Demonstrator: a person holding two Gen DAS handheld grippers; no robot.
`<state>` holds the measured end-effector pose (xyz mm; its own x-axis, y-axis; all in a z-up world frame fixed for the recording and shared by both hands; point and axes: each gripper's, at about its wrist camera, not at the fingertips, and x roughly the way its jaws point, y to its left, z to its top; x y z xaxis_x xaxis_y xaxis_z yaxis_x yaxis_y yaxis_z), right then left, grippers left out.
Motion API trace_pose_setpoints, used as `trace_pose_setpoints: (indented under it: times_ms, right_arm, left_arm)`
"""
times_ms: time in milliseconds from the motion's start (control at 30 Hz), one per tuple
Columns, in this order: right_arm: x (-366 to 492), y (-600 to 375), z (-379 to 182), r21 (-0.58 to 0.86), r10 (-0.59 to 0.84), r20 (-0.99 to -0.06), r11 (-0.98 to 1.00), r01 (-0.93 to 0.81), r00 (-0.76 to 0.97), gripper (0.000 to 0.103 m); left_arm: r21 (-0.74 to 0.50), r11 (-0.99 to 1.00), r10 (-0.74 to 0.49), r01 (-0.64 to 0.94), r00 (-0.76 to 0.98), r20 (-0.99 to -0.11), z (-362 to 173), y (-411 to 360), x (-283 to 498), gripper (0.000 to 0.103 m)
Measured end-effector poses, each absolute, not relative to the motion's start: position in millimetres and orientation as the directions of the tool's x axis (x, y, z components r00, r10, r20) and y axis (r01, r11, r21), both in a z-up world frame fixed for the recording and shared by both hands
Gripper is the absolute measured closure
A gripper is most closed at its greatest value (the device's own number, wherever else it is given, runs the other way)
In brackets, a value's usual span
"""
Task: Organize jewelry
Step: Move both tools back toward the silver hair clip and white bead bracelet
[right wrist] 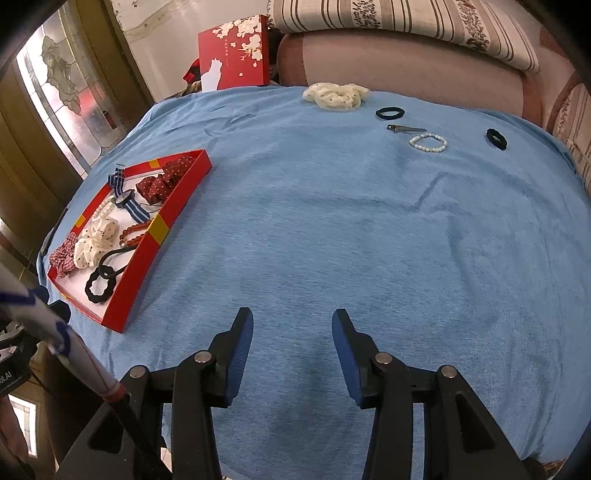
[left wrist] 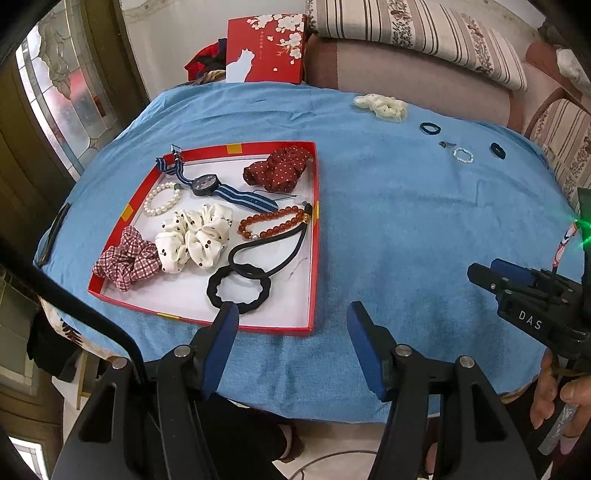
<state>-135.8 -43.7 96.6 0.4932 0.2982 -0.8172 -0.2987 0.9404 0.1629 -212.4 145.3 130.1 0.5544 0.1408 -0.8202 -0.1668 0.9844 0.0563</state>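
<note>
A shallow red tray (left wrist: pixel 314 236) (right wrist: pixel 147 254) lies on the blue towel (left wrist: pixel 406 221) (right wrist: pixel 332 221). It holds a striped-band watch (left wrist: pixel 207 184), a pearl bracelet (left wrist: pixel 160 199), a red bead bracelet (left wrist: pixel 269 221), scrunchies and black hair ties (left wrist: pixel 236 291). Far right on the towel lie a cream scrunchie (right wrist: pixel 334 96), a black hair tie (right wrist: pixel 390 112), a metal clip (right wrist: pixel 404 129), a white bead bracelet (right wrist: pixel 428 143) and another black tie (right wrist: pixel 496 139). My left gripper (left wrist: pixel 291 317) hangs open at the tray's near corner, empty. My right gripper (right wrist: pixel 291 325) is open over bare towel, empty.
A red box with white blossoms and a cat (left wrist: pixel 266 48) stands behind the table. A striped sofa (right wrist: pixel 406 22) runs along the far side. A glass door (left wrist: pixel 62 85) is at the left. A dark flat object (left wrist: pixel 55 236) lies on the towel's left edge.
</note>
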Motion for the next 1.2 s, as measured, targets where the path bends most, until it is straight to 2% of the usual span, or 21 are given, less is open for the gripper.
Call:
trace_pose_setpoints:
  times_ms: [733, 1200]
  right_arm:
    - [-109, -82, 80, 0.196, 0.278, -0.834, 0.957, -0.214, 0.477, 0.054]
    - [-59, -139, 79, 0.179, 0.204, -0.841, 0.979, -0.098, 0.501, 0.054]
  left_arm:
    - [0.099, 0.986, 0.153, -0.132, 0.510, -0.846, 116, 129, -179, 0.043]
    - [0.093, 0.992, 0.124, -0.086, 0.508, -0.853, 104, 117, -108, 0.041]
